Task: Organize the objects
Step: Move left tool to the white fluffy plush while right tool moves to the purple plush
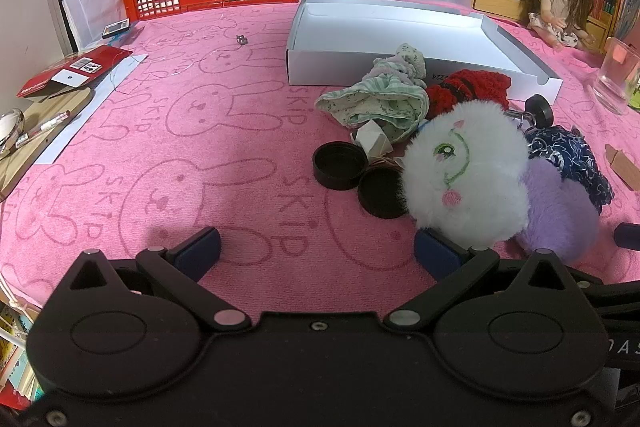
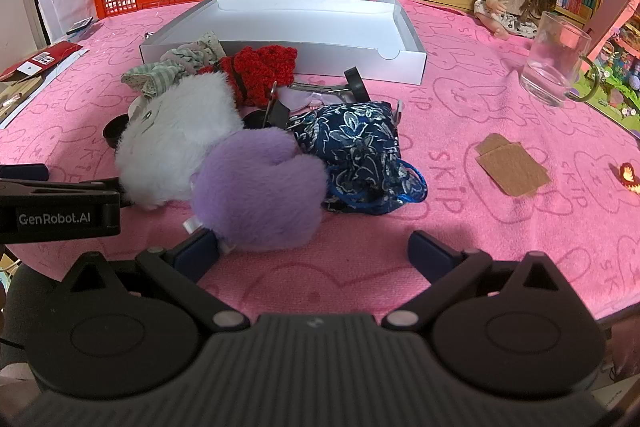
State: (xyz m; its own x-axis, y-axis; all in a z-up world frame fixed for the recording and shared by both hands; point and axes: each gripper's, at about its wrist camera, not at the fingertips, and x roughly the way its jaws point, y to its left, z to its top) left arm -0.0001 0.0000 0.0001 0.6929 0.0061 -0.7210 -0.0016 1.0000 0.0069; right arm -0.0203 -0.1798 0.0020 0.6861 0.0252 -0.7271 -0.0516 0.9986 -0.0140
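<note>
Clutter sits on the pink rabbit-print towel surface (image 2: 460, 227): two round black lids (image 1: 340, 165), one white fluffy plush (image 2: 176, 143), one purple fluffy plush (image 2: 260, 195), one blue floral fabric pouch (image 2: 356, 143), all at twelve o'clock of the spread, empty left claw (image 1: 318, 253) and right claw (image 2: 314, 253). One open white cardboard box (image 2: 408, 61) lies beyond.

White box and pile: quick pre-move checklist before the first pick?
1. Left gripper open, nothing held: ok.
2. Right gripper open, nothing held: ok.
3. White box open-topped, visible floor bare: ok.
4. Purple plush close ahead of right gripper, not between its fingers: ok.
5. Pile items separate: not ok; white plush, purple plush and blue pouch touch.
6. Glass mug away from pile: ok.
</note>
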